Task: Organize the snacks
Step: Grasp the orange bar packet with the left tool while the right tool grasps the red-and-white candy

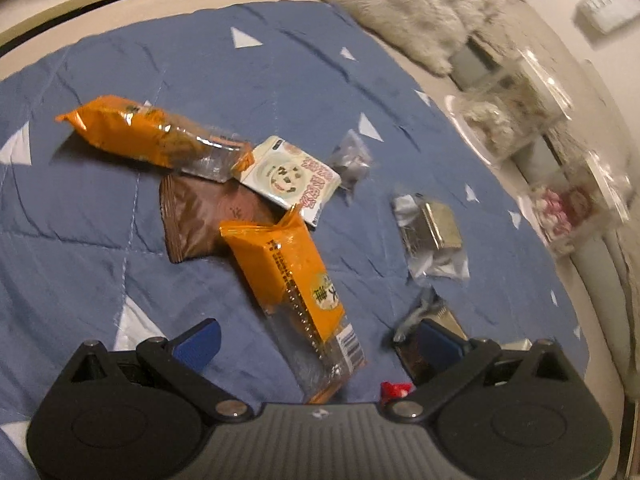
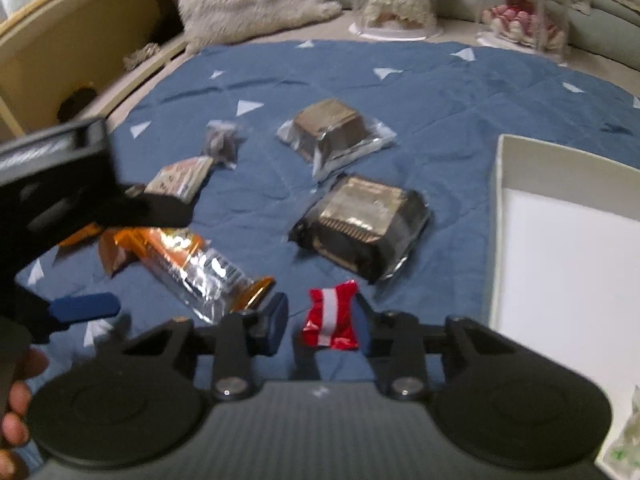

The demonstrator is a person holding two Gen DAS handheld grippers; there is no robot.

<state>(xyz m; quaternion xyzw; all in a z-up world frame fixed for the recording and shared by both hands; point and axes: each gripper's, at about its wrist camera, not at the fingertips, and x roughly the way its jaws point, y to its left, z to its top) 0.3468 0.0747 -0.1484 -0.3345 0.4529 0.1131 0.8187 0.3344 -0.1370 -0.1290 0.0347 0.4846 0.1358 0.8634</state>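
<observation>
Quilt (image 2: 460, 92), blue with white triangles, carries the loose snacks. White box (image 2: 560, 240) lies on its right edge, bare but for a pale green-printed packet (image 2: 624, 444) in the near corner; the print is too blurred to read. Two clear cases (image 2: 400, 4) stand beyond the quilt, a doll in each.

Left gripper (image 1: 318, 340) hangs with its fingers wide apart above an orange pack (image 1: 296, 276). That pack runs from upper left to lower right, barcode end nearest the gripper, with large dark Chinese characters on a pale round label. A white pack (image 1: 288, 178) behind it shows a round face and red characters I cannot read.

Right gripper (image 2: 324, 320) is closed in on a red candy (image 2: 330, 316), just left of the box. The candy's long axis points away along the fingers, with a white band across it and no legible writing.
</observation>
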